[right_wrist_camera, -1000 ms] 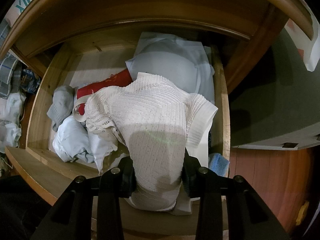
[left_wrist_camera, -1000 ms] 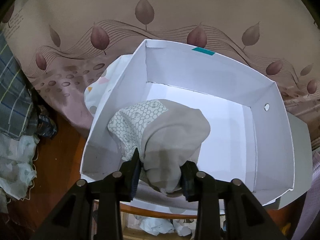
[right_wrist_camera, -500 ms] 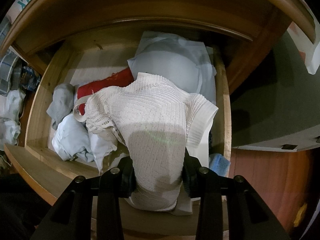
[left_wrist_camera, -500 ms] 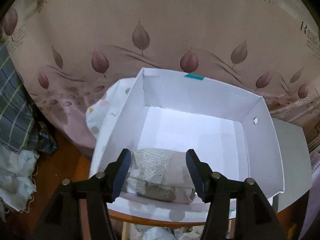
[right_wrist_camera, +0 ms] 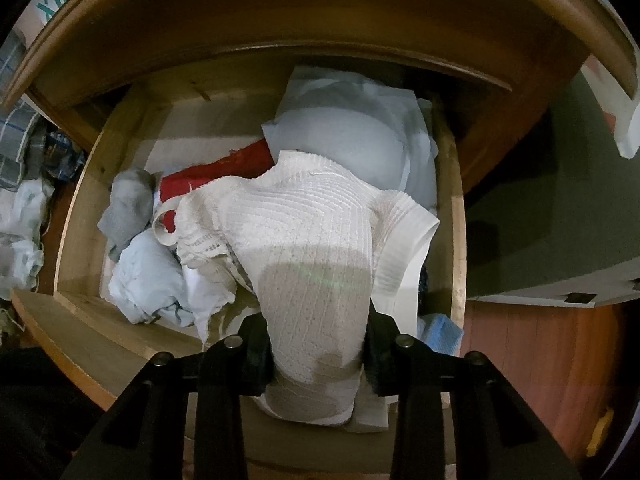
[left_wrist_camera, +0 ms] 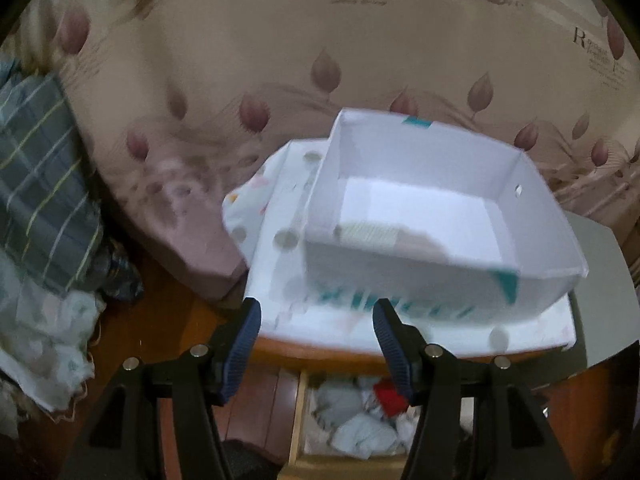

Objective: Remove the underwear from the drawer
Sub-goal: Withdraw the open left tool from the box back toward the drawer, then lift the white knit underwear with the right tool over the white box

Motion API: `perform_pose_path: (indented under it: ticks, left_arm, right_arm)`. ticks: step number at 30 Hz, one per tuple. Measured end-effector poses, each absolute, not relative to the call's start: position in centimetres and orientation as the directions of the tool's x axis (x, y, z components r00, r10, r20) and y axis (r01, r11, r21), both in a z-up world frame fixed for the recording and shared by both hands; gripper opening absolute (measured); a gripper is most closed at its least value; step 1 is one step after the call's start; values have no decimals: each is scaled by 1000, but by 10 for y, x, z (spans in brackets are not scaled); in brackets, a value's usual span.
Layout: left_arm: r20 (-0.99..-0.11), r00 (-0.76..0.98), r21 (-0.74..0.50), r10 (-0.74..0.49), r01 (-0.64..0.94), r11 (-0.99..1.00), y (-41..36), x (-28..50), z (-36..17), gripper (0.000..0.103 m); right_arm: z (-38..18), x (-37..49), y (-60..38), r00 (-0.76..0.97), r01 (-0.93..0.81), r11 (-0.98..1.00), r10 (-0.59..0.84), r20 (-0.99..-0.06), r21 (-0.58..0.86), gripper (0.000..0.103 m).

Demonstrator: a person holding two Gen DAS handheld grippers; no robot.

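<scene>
My right gripper [right_wrist_camera: 318, 344] is shut on white ribbed underwear [right_wrist_camera: 304, 236] and holds it over the open wooden drawer [right_wrist_camera: 76, 216]. The drawer holds red [right_wrist_camera: 224, 168], grey [right_wrist_camera: 128, 204] and pale blue [right_wrist_camera: 148, 276] garments and a large white one [right_wrist_camera: 352, 132]. My left gripper [left_wrist_camera: 316, 328] is open and empty, in front of and below a white box [left_wrist_camera: 440, 264]. A grey and patterned underwear [left_wrist_camera: 384, 236] lies in the box near its front wall. The drawer also shows at the bottom of the left wrist view [left_wrist_camera: 298, 420].
The white box stands on a spotted white cloth [left_wrist_camera: 272, 240] on a wooden top. A leaf-patterned pink sheet [left_wrist_camera: 240, 92] covers the bed behind. A checked garment [left_wrist_camera: 36, 152] and white cloth [left_wrist_camera: 44, 336] lie at left. A grey panel [right_wrist_camera: 568, 216] stands right of the drawer.
My left gripper let go of the grey patterned underwear into the white box, opened, and pulled back and down. The right gripper stays still, holding the white underwear.
</scene>
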State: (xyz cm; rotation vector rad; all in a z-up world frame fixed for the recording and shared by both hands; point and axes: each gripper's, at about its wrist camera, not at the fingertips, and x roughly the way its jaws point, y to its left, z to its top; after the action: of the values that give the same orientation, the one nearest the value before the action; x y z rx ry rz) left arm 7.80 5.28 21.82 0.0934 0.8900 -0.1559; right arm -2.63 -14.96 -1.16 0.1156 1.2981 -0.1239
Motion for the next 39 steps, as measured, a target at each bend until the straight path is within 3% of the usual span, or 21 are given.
perform_pose_path:
  ticks: [11,22,39]
  left_arm:
    - [-853,519,-30,-48,44,999,116,44,110,60]
    - [-823,568,12,30,-35,999,147,24,63,60]
    - [-826,563,-39,7,-69,997,163,21,50,60]
  right_arm:
    - [17,-18,-160,261,171,985,-14,-965,32,27]
    - [61,-23,-154,250,124,989,47,-967,80,27]
    - [244,-39,-120,475,-35,994,109,-873,105,27]
